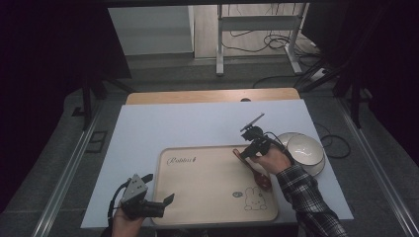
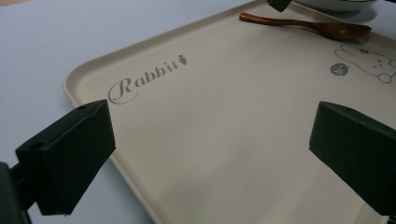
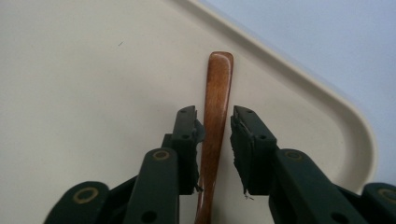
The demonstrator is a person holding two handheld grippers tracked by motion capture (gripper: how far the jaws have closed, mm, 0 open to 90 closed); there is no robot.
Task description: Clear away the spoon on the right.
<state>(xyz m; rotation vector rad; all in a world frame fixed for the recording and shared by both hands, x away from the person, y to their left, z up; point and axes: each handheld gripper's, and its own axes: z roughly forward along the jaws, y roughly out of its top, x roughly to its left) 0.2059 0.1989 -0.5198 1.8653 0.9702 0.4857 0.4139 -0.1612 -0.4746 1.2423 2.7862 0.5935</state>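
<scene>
Right claw (image 3: 215,140) astride wooden spoon (image 3: 217,98) handle — on tray (image 3: 84,93)

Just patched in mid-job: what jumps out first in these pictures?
The beige Rabbit-print tray sits at the near middle of the white table, with a brown wooden spoon lying along its right edge. The right gripper straddles the spoon's handle, its fingers close on either side with a slight gap showing. The left gripper hangs open over the tray's near-left edge, and white bowls stand just right of the tray.

Brown wooden spoon (image 3: 215,121) flat on beige tray (image 2: 219,140)
</scene>
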